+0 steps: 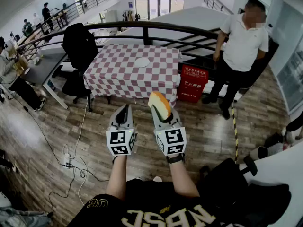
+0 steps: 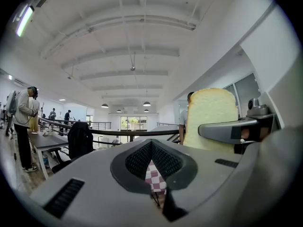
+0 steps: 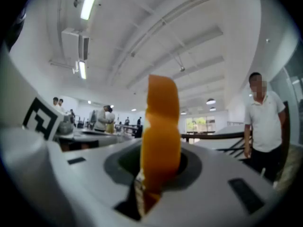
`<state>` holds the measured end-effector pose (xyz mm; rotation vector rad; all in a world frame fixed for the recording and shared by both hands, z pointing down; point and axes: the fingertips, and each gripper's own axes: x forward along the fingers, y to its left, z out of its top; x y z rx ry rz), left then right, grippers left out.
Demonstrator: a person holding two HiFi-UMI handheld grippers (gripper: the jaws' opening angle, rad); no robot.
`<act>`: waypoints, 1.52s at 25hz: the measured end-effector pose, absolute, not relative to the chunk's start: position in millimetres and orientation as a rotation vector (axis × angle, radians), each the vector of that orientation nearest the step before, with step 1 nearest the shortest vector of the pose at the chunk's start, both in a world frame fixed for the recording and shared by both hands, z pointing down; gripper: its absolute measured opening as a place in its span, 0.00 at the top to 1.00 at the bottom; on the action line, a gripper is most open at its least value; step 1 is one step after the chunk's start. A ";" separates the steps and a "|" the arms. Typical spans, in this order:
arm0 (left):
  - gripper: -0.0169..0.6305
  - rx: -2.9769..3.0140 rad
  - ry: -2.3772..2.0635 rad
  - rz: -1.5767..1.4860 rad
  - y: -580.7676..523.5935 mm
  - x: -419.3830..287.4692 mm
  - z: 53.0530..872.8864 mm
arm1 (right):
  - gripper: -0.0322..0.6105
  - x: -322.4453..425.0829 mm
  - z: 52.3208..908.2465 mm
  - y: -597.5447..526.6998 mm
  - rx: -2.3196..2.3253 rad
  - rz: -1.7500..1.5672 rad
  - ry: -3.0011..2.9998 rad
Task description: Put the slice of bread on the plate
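Bread comes first: the thick, pale slice of bread with an orange-brown crust (image 1: 159,104) is up in the air, pinched at its lower end between the 2 jaws of the right gripper (image 1: 161,110). It is well short of where it belongs. The right gripper view shows the jaws pressed onto the slice from both sides, with the crust edge turned toward that camera. The slice stands on edge, its long axis rising out of the jaws and leaning a little away from the person. Its broad crumb faces look to the sides, and the left gripper view sees 1 of them as a flat cream panel. The left gripper (image 1: 124,113) hangs just beside the right 1, level, with its jaws drawn together on nothing. The round white plate (image 1: 141,62) lies ahead and lower, near the middle of the table under a dark red and white checked cloth (image 1: 113,77). A stretch of wooden floor (image 1: 57,136) separates the table from the person. In the head view the plate sits almost straight ahead, between the lines of the 2 grippers and a touch left of the bread. Neither hand looks clearly nearer, but the right hand carries the load, so the reach looks to be its job. I judge the coming move calls for closing that gap, then tipping the slice so 1 broad face goes down flat onto the plate.
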<state>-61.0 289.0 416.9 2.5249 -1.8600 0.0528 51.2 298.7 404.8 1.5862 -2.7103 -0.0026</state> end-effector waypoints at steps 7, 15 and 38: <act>0.94 2.538 -1.854 0.105 284.2 -53.3 426.8 | 0.80 60.9 414.9 282.9 1.589 0.049 -2.709; 0.94 2.532 -1.823 0.063 208.6 -72.0 445.9 | 0.80 37.7 436.7 216.6 1.580 0.077 -2.689; 0.94 2.561 -1.636 -0.045 -61.1 -147.0 460.7 | 0.80 -15.0 452.6 -34.7 1.673 0.171 -2.559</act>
